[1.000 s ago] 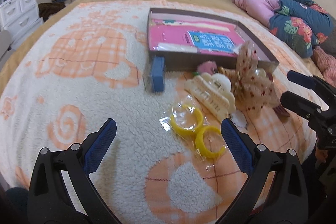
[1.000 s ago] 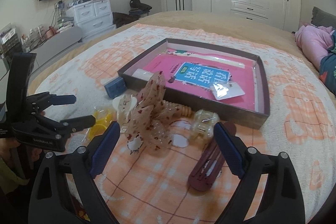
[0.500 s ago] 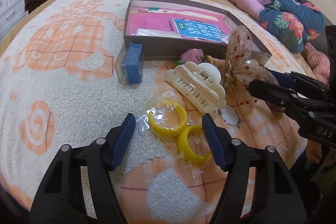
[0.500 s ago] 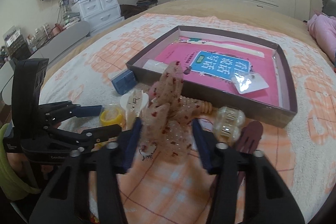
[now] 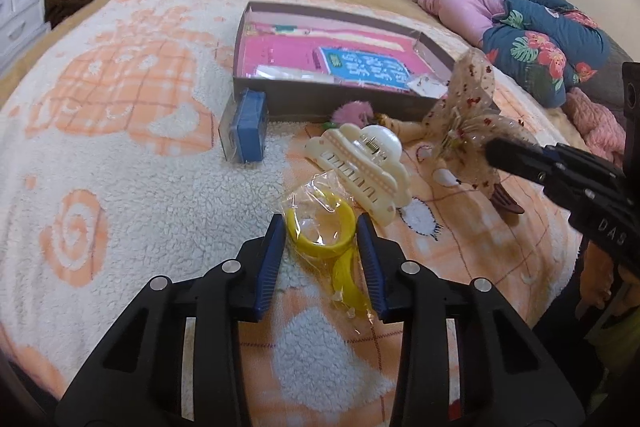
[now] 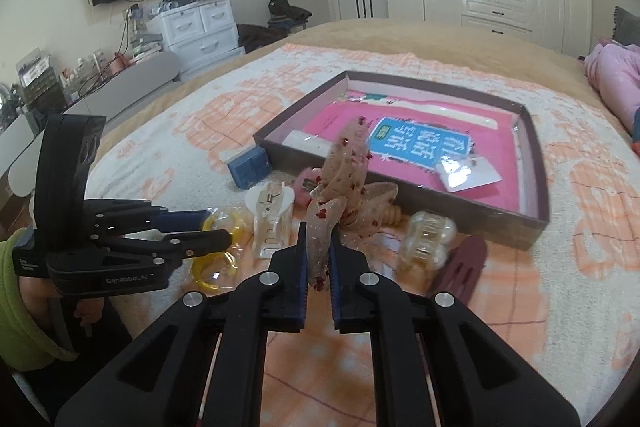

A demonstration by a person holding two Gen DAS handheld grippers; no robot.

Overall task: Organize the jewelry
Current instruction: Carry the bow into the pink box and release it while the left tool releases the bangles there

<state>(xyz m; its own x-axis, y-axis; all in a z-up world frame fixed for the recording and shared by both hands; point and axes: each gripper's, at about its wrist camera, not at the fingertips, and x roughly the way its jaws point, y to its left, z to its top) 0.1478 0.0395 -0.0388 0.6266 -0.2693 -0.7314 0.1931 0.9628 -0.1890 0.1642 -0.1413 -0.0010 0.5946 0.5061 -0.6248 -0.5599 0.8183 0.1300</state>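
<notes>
Both jaws have just closed: left gripper [image 5: 322,227] on the bagged yellow bangles [image 5: 320,227]; right gripper [image 6: 318,233] on the speckled bow [image 6: 320,251].

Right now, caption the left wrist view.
Left claw closing around bagged yellow rings on the blanket.

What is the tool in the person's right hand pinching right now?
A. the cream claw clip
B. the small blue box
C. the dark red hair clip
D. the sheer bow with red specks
D. The right gripper has its fingers closed on a tail of the sheer bow, while the cream claw clip, small blue box and dark red hair clip lie untouched on the blanket.
</notes>
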